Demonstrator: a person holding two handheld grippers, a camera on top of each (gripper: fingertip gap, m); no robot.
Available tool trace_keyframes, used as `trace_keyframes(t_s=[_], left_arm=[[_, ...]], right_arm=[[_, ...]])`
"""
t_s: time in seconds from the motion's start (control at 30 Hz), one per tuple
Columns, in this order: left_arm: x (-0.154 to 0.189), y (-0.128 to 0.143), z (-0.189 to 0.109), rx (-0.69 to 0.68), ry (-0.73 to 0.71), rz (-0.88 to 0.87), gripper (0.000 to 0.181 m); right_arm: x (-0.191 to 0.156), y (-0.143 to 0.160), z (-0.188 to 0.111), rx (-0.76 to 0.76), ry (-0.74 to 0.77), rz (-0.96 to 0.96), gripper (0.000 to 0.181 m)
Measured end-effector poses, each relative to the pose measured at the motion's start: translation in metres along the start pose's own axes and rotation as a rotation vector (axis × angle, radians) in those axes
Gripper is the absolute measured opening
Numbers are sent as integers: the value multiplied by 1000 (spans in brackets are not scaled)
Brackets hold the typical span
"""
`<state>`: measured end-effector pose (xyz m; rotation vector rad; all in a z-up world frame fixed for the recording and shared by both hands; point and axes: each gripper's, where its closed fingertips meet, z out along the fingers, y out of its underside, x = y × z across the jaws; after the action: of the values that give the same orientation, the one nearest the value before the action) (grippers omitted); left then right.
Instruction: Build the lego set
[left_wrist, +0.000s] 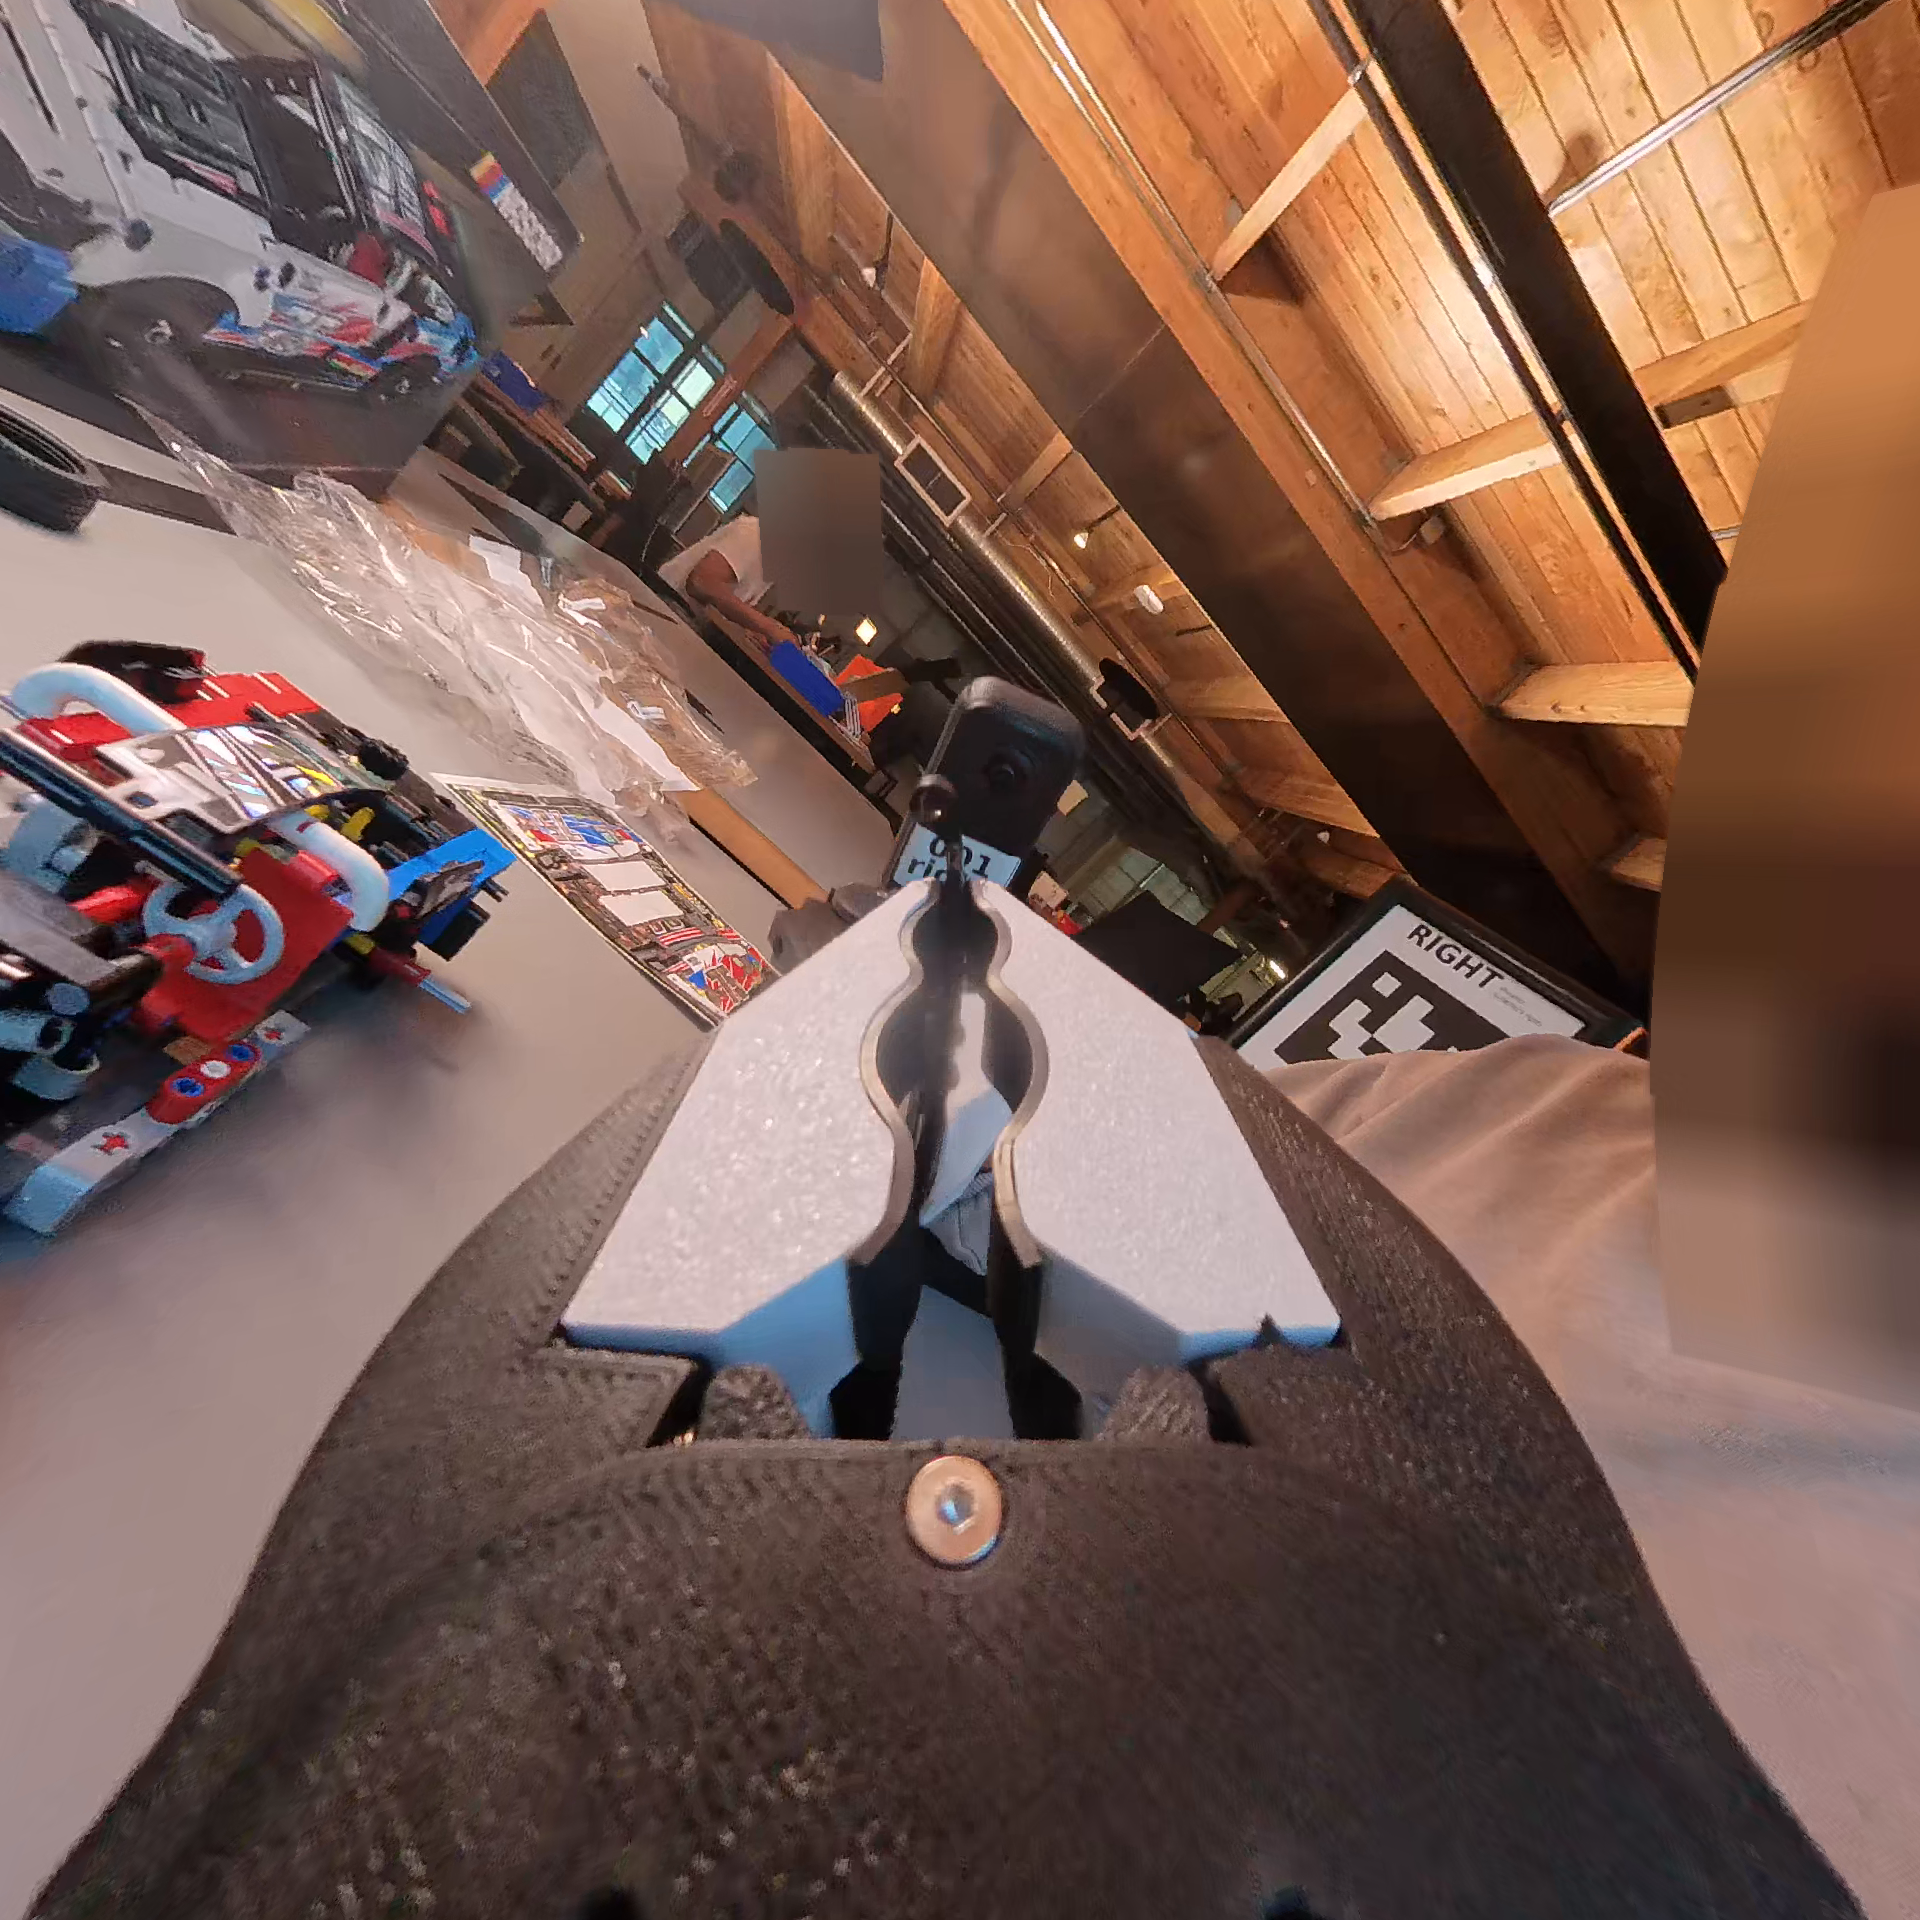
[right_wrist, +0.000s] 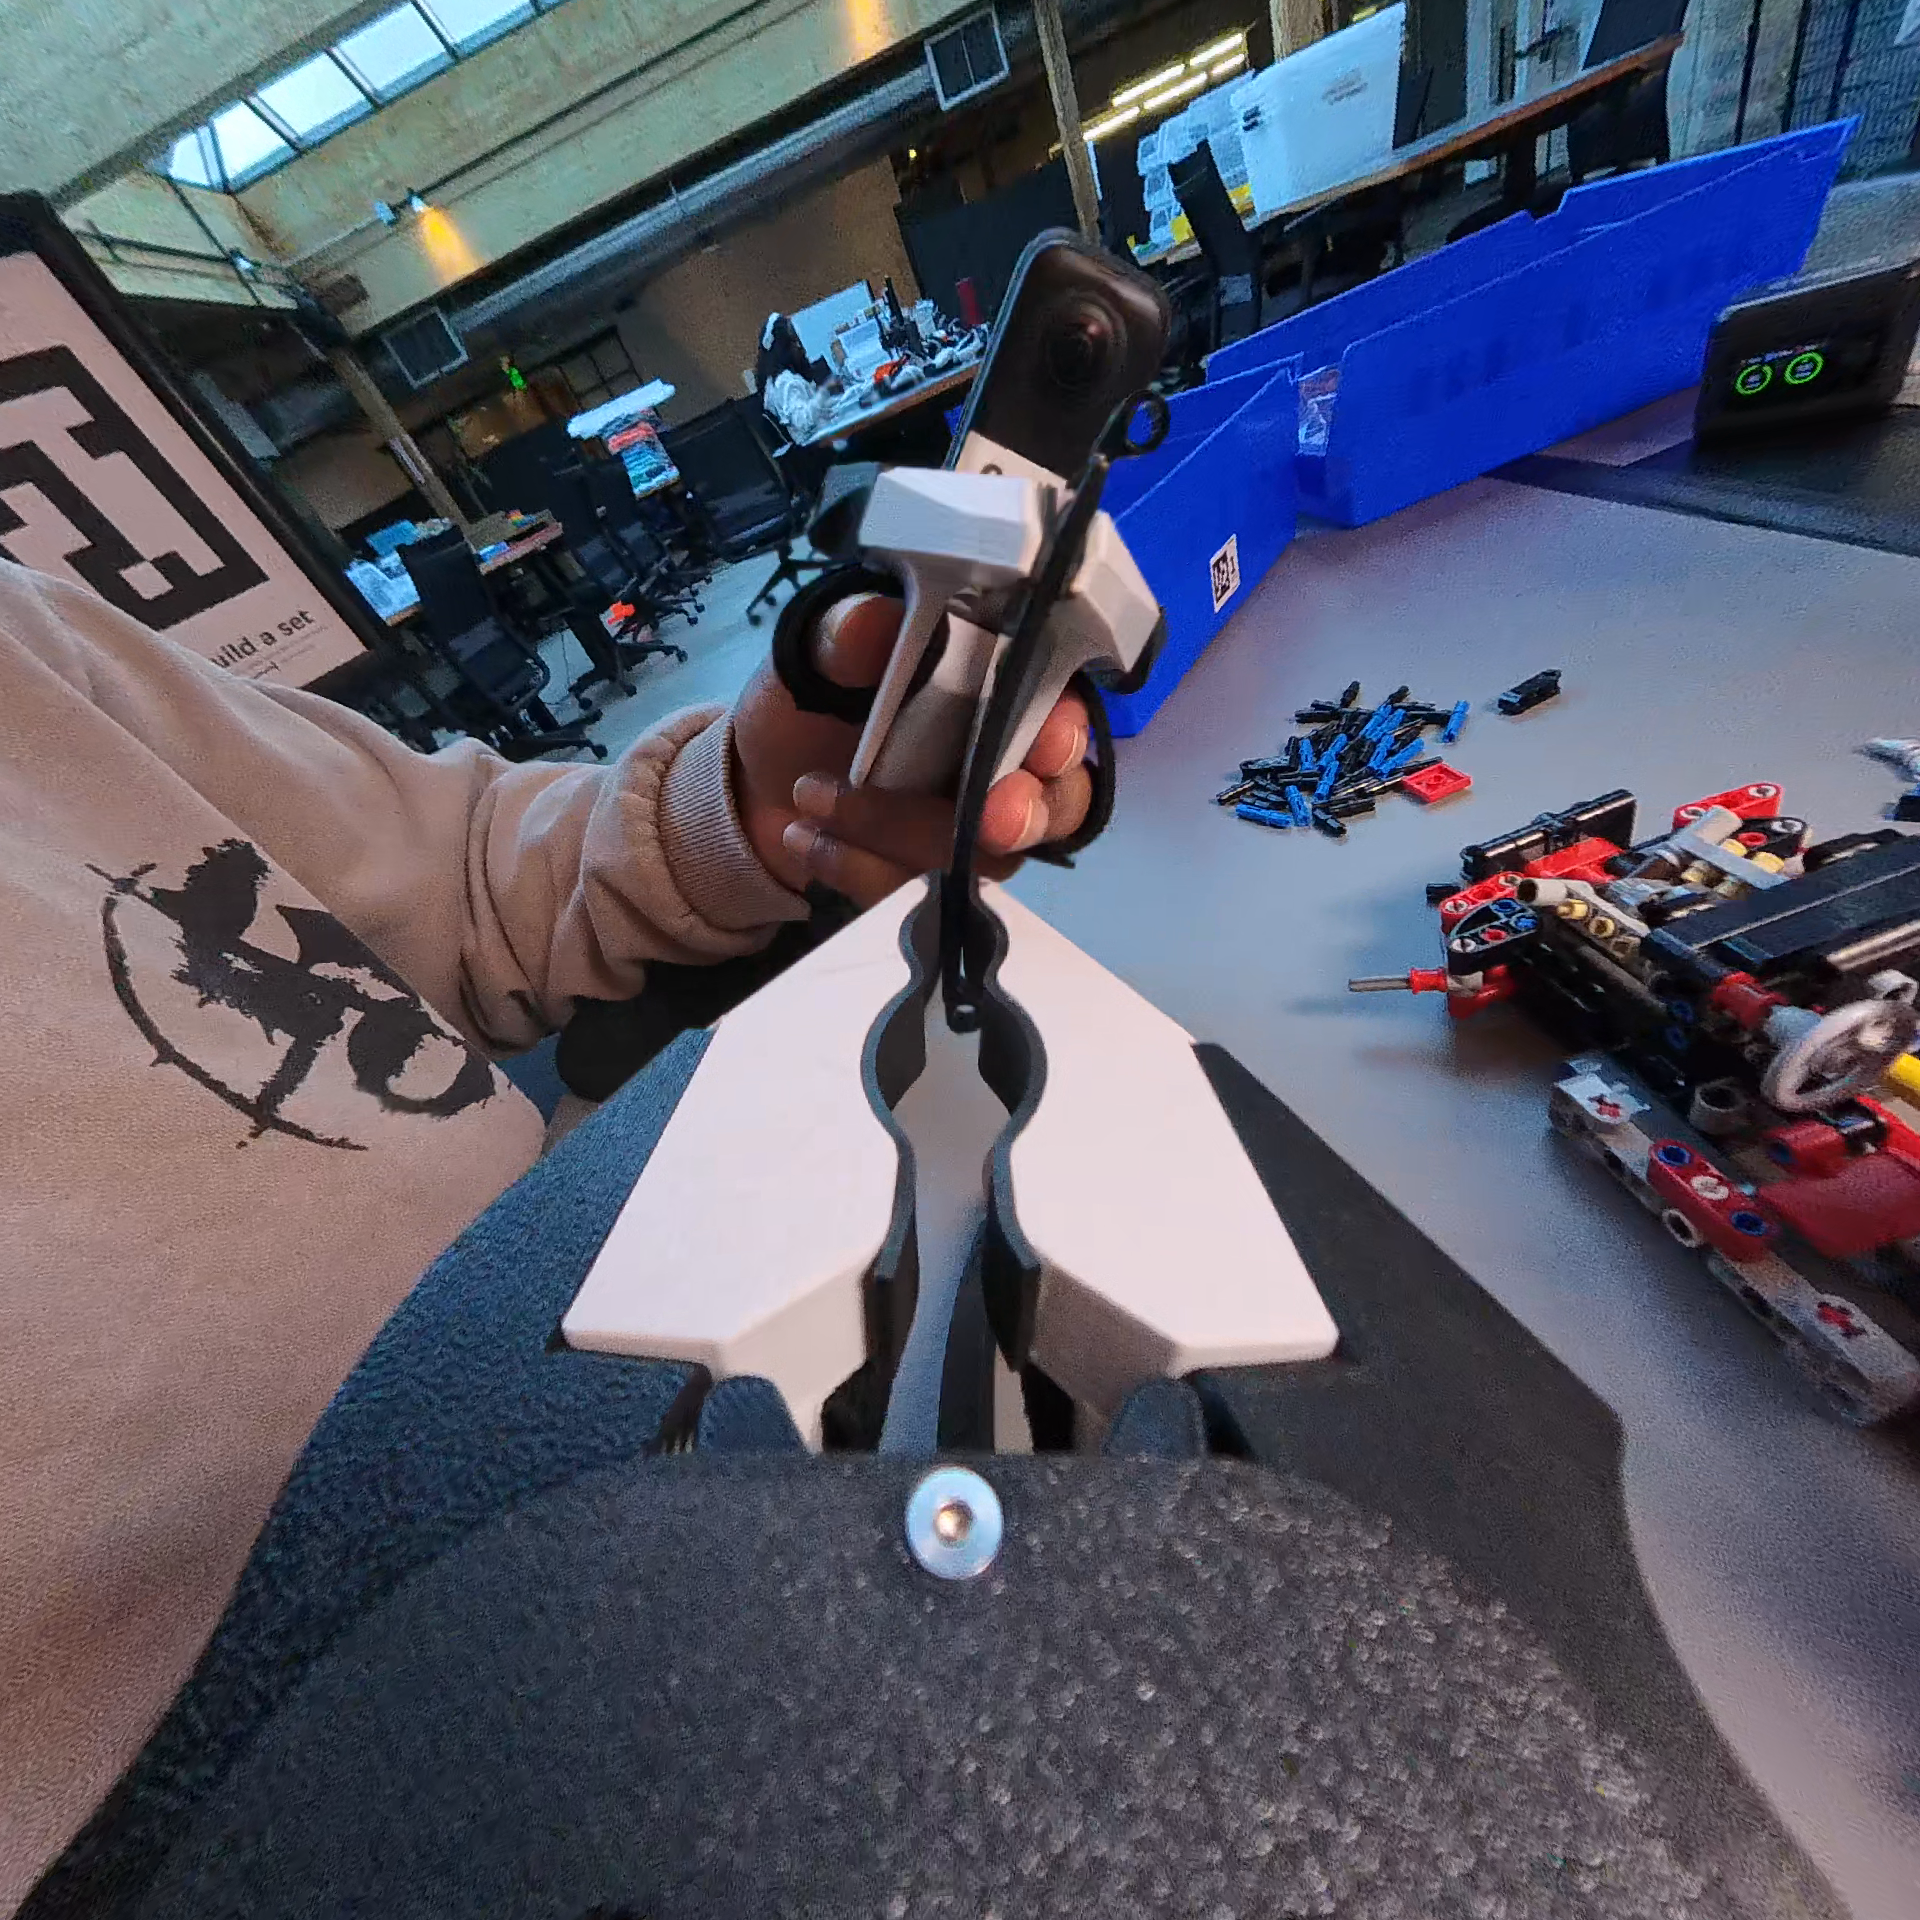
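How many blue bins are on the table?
2 that I can see. A small blue bin stands behind the pile of pins. A long blue bin sits farther back, to its right, beside the black box with green lights. More may be hidden.

Matt grey table (right_wrist: 1455, 623), glossy plastic lego model (right_wrist: 1704, 997), crinkled clear bags (left_wrist: 468, 613).

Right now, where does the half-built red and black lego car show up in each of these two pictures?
Left wrist view: the lego car sits at the left edge, on the grey table.
Right wrist view: the car lies at the right edge, beyond a pile of blue and black pins.
Shared landmark: the thin black lego piece held between both grippers.
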<state>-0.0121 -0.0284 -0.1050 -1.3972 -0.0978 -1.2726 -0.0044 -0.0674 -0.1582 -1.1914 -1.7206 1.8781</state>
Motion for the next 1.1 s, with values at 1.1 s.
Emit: trace_keyframes(t_s=[1.1], left_arm=[[0, -11, -14, 73, 62, -105, 0]], right_arm=[[-10, 2, 2, 13, -47, 61, 0]])
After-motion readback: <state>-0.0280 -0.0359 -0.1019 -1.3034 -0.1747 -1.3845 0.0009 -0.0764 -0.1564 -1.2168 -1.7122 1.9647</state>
